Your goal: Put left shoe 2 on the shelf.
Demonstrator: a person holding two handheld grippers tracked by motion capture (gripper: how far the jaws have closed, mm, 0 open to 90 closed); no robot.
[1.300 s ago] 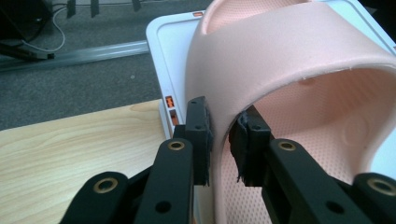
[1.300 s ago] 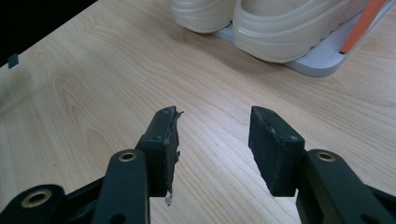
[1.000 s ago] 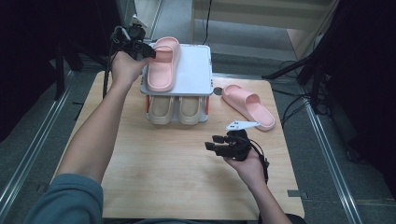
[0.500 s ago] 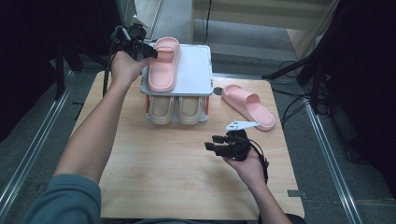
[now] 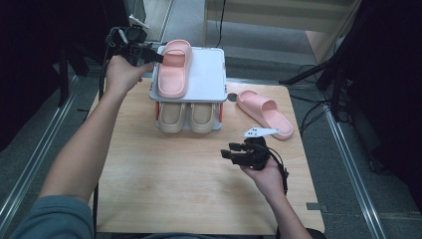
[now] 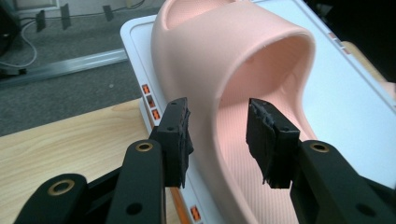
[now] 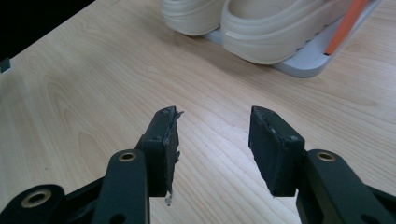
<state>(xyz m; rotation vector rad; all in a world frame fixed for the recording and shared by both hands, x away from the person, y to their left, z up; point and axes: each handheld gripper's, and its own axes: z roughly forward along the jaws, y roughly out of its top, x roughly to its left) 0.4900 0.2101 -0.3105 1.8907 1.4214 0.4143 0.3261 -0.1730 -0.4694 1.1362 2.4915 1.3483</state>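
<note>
A pink slipper [image 5: 174, 69] lies on the white top of a two-level shoe rack [image 5: 211, 82] at the table's far side. My left gripper [image 5: 152, 56] is at the slipper's left edge. In the left gripper view the slipper's [image 6: 243, 56] side wall stands between the jaws of that gripper [image 6: 222, 109]. The jaws have just been opening, and the pads stand apart from the wall. A second pink slipper [image 5: 263, 112] lies on the table right of the rack. My right gripper [image 5: 230, 155] hovers open over bare wood, right gripper view [image 7: 215, 121], with nothing between its fingers.
Two beige slippers [image 5: 186, 117] sit on the rack's lower shelf, also close ahead in the right gripper view [image 7: 261, 28]. The wooden table [image 5: 164, 184] has free room at the front and left. Metal floor rails and dark stands flank the table.
The left gripper's jaws have spread apart around the pink slipper's edge, and that hand has drawn slightly back to the left. The slipper rests on the rack. The right hand has stayed still.
</note>
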